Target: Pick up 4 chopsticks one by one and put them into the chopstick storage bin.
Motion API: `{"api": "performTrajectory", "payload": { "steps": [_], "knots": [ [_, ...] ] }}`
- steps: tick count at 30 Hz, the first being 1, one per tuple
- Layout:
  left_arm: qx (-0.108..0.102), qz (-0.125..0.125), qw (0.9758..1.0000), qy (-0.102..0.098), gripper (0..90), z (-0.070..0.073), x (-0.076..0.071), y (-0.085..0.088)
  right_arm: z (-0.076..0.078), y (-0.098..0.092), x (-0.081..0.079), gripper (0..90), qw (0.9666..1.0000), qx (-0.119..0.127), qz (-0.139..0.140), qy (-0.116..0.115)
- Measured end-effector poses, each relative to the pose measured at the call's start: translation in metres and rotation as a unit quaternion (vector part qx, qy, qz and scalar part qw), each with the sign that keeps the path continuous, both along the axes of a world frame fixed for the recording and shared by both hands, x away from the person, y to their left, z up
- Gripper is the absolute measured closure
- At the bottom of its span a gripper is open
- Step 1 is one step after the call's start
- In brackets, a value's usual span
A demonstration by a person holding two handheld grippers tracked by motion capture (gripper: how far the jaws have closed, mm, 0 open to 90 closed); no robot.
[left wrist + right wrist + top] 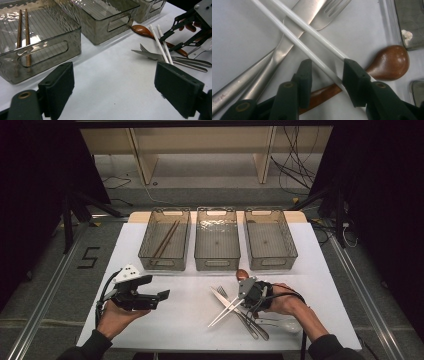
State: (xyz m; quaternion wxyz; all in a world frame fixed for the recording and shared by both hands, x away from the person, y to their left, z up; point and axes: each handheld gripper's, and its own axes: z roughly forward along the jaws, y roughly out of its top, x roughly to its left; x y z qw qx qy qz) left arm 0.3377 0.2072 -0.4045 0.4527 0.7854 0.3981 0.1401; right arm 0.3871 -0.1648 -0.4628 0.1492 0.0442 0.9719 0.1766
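Right tongs (325, 77): low over the cutlery pile at the near right of the desk (190, 320); they straddle the white chopsticks (312, 48), with a gap visible at the left pad, so they are part-spread and not yet pinching.
White chopsticks: two white sticks lying side by side across the knife (287, 40) and fork (329, 12); their near ends run between the right tongs' jaws.
Wooden spoon (390, 62): brown, lying on the desk under the right tongs, its bowl just in front of the middle bin (217, 240).
Left tongs (113, 87): spread wide, nothing between them, held above bare desk at the near left, pointing toward the cutlery.
Bins: three clear bins stand in a row at the far side of the desk.
Left bin (165, 237): holds a pair of brown chopsticks (166, 239) lying lengthwise.
Right bin (270, 237): stands just beside the middle bin.
White spoon (285, 324): lies on the desk near the person's right hand.
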Motion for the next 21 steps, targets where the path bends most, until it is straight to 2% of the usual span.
{"api": "performTrajectory", "payload": {
  "steps": [7,17,21],
  "knots": [
    [0.003,-0.002,1.0,0.0,15.8,-0.0001,-0.0001,-0.0002,0.0006,0.0031,-0.0023,67.4,0.9996,-0.021,0.019,-0.004],
    [0.005,-0.002,1.0,0.001,15.9,-0.0005,0.0004,-0.0001,0.0008,0.0035,-0.0063,77.0,0.9985,-0.036,0.041,-0.004],
    [0.006,-0.003,1.0,0.001,15.9,-0.0008,0.0005,-0.0001,0.0008,0.0031,-0.0081,83.1,0.9973,-0.043,0.059,-0.007]
  ]
}}
